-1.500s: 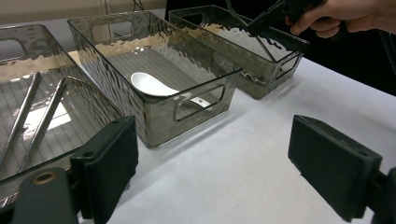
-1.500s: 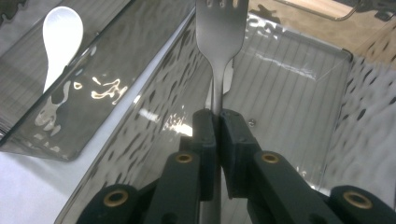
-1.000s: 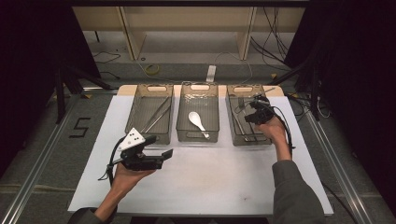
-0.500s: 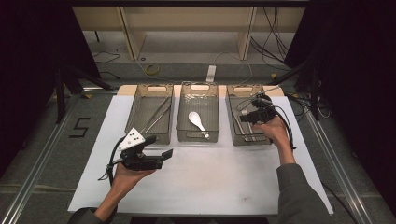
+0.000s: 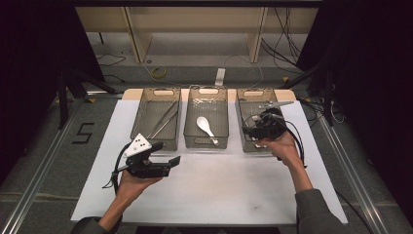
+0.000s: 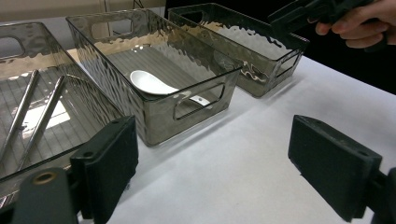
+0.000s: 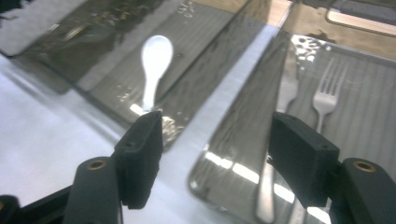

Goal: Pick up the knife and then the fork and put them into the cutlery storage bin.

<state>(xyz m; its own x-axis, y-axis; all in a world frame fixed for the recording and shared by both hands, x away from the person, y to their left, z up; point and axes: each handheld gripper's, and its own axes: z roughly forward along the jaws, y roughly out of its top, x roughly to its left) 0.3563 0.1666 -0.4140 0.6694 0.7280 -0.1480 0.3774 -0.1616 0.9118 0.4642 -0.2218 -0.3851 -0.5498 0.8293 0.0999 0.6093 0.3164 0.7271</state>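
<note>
Steel fork lies loose in the right bin; right tongs, just opened and empty, should lift clear. Left tongs wait, open.

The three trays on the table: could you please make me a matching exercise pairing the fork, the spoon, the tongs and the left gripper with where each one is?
Things:
1. fork
2. spoon
3. tongs
4. left gripper

Places:
A. middle tray
B. over the white sheet, in front of the trays
C. right tray
D. left tray

Pairs: 1-C, 2-A, 3-D, 4-B
</note>
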